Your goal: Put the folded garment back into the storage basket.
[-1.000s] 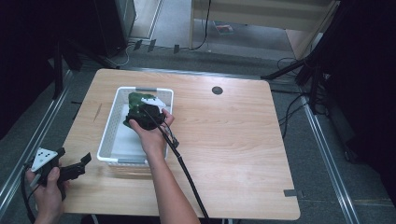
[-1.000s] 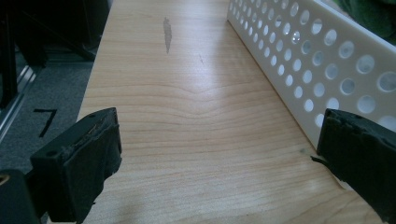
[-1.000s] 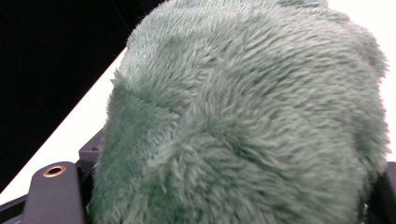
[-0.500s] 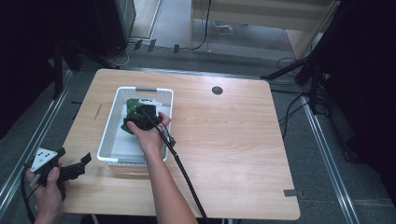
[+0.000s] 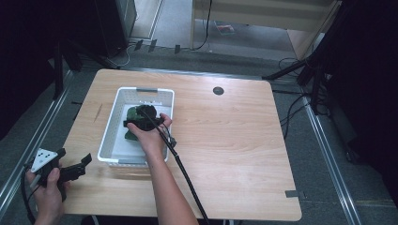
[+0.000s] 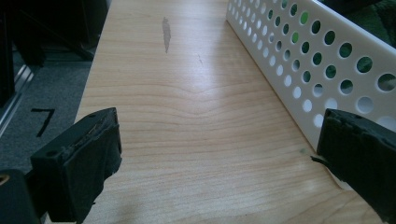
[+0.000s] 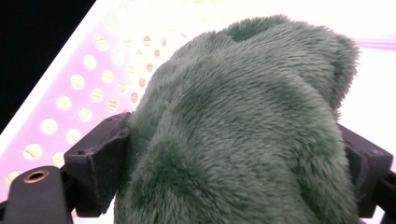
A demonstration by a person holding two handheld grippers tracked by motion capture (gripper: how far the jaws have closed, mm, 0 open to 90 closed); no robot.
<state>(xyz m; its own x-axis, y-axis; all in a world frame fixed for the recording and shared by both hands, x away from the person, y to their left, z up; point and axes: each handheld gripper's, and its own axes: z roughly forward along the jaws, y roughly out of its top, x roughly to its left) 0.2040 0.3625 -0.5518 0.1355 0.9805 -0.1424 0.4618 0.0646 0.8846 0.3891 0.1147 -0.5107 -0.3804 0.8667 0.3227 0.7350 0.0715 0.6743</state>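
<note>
1. Right gripper view: green plush toy (image 7: 243,126) sits between the jaws of the right hand-held gripper (image 7: 233,161), which have just been opening, inside the white perforated basket (image 5: 117,117).
2. Left hand-held gripper (image 6: 219,163): jaws apart, nothing between them, over the counter (image 6: 187,116).
3. Risk: the plush pile may snag on a jaw pad and lift out on withdrawal.

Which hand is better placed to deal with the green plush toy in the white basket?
The right. Its hand-held gripper is inside the white basket, jaws just opening, with the green plush toy between them. The left hand-held gripper waits open outside the basket.
</note>
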